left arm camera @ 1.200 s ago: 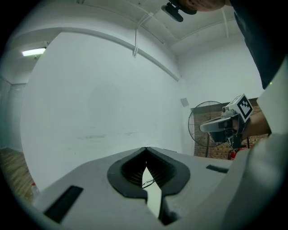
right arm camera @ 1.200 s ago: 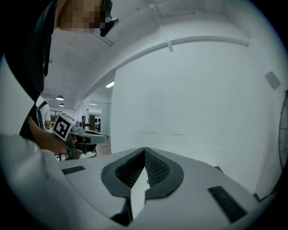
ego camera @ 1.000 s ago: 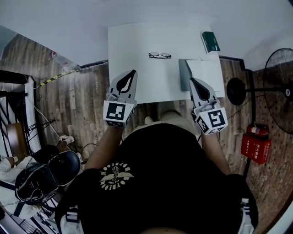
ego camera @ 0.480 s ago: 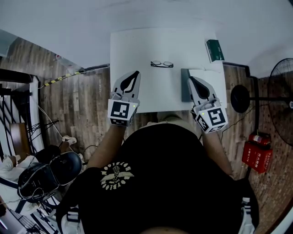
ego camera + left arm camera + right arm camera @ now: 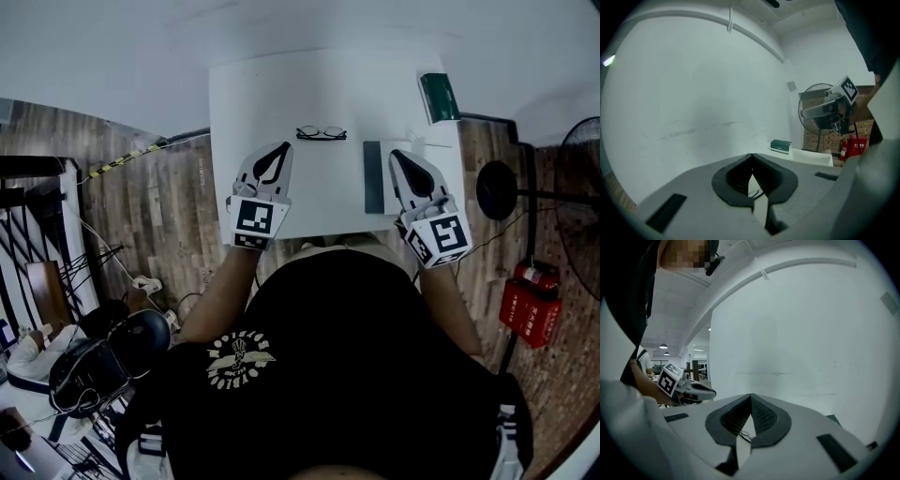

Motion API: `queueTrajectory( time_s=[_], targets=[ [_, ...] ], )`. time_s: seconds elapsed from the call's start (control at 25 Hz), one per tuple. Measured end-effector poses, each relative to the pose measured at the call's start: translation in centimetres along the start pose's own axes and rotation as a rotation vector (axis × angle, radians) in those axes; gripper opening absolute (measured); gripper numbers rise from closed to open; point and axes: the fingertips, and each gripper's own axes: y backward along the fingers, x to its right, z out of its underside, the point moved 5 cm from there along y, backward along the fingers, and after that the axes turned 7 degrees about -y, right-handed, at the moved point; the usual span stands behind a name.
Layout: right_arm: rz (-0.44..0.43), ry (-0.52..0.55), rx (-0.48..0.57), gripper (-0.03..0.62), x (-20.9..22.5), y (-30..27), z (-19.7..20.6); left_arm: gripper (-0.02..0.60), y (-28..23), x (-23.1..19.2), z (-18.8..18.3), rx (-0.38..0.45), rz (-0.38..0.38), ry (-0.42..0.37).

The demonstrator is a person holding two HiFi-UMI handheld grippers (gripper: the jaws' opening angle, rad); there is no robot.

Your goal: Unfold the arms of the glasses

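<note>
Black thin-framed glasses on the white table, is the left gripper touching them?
Apart. Head view shows bare white table between the left gripper and the glasses.

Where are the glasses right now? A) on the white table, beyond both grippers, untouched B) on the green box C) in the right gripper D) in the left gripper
A: in the head view the glasses lie on the white table, apart from the left gripper and right gripper, both shut on nothing.

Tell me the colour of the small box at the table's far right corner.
The box is dark green; the head view shows it best.
</note>
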Motion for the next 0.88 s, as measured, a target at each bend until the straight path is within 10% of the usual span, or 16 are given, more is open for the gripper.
queueTrajectory(
  time_s=[0.88],
  targets=[
    [0.047, -0.063, -0.099, 0.002, 8.2, -2.2, 2.7, 0.008, -16.2, 4.0, 12.4, -0.405, 0.181, -0.337]
  ],
)
